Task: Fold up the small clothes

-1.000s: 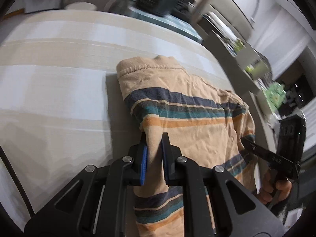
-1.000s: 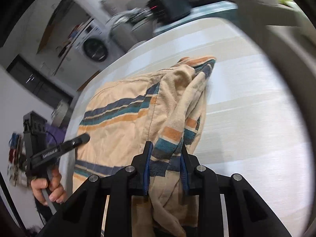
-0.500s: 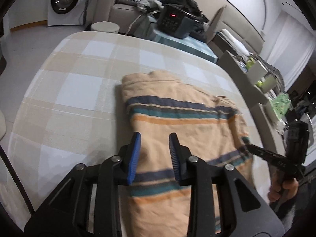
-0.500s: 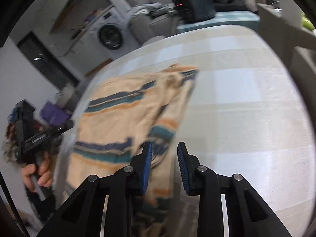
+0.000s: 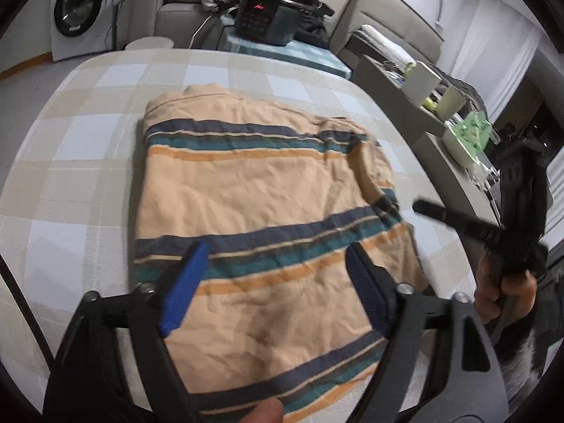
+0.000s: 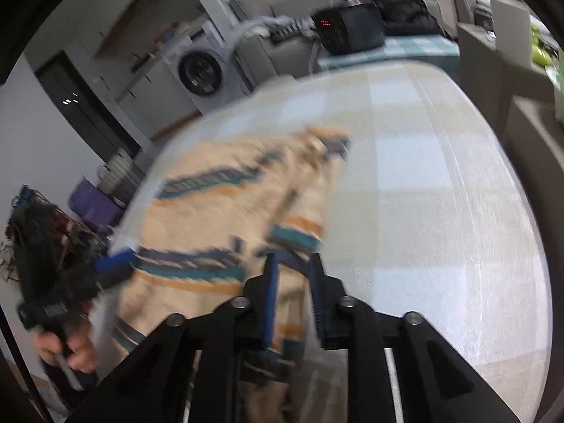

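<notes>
A small tan shirt with navy, teal and orange stripes lies folded flat on the checked tablecloth. My left gripper hovers over its near part, wide open and empty. My right gripper shows at the right of the left wrist view, off the shirt's right edge. In the blurred right wrist view the right gripper stands slightly apart over the shirt's right edge with nothing held. The left gripper shows there at the shirt's left side.
A dark appliance with red digits stands on a teal-covered stand behind the table. A washing machine and a sofa are farther back. A grey shelf with boxes runs along the table's right side.
Both grippers let go of the shirt and pulled back. The left jaws opened wide. The shirt's lifted right side has dropped and it now lies flat.
</notes>
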### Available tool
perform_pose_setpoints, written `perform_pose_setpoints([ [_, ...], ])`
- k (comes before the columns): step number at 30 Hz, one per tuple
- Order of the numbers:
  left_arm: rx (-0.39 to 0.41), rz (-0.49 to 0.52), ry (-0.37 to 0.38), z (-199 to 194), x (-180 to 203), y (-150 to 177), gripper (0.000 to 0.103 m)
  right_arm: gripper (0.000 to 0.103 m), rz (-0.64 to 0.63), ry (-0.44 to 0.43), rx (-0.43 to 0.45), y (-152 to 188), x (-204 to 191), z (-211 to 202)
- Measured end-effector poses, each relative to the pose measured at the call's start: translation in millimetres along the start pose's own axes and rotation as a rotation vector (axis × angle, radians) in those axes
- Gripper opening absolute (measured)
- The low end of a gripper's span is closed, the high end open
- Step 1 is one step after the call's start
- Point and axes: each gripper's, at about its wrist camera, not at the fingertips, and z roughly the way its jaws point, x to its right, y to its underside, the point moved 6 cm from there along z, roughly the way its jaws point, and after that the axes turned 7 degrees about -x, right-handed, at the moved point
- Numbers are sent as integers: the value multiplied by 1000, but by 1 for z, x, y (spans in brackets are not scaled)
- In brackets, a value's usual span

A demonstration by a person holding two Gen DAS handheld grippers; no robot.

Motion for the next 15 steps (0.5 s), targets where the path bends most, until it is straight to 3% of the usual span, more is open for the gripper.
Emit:
perform_pose_setpoints([
  [2, 4, 25, 15, 0, 8, 3, 86, 48, -14, -41, 17, -12, -13, 3],
  [6, 4, 38, 24, 5, 10, 7, 100, 49, 52, -46, -4, -35, -12, 37],
  [9, 2, 14, 29, 7, 1, 9, 100, 49, 157, -89, -21, -47, 3, 62],
  [10, 0, 8, 29, 8, -1, 9, 100, 39, 174, -105, -27, -50, 6, 67],
  [11, -4, 6, 28, 9, -3, 10, 100, 15, 170, -102, -18, -53, 6, 68],
  [12, -7, 6, 24, 11, -6, 10, 100, 7, 160, -86, -12, -55, 5, 66],
  [15, -12, -1, 22, 13, -13, 11, 100, 6, 102, -100, 38, -60, -10, 44],
])
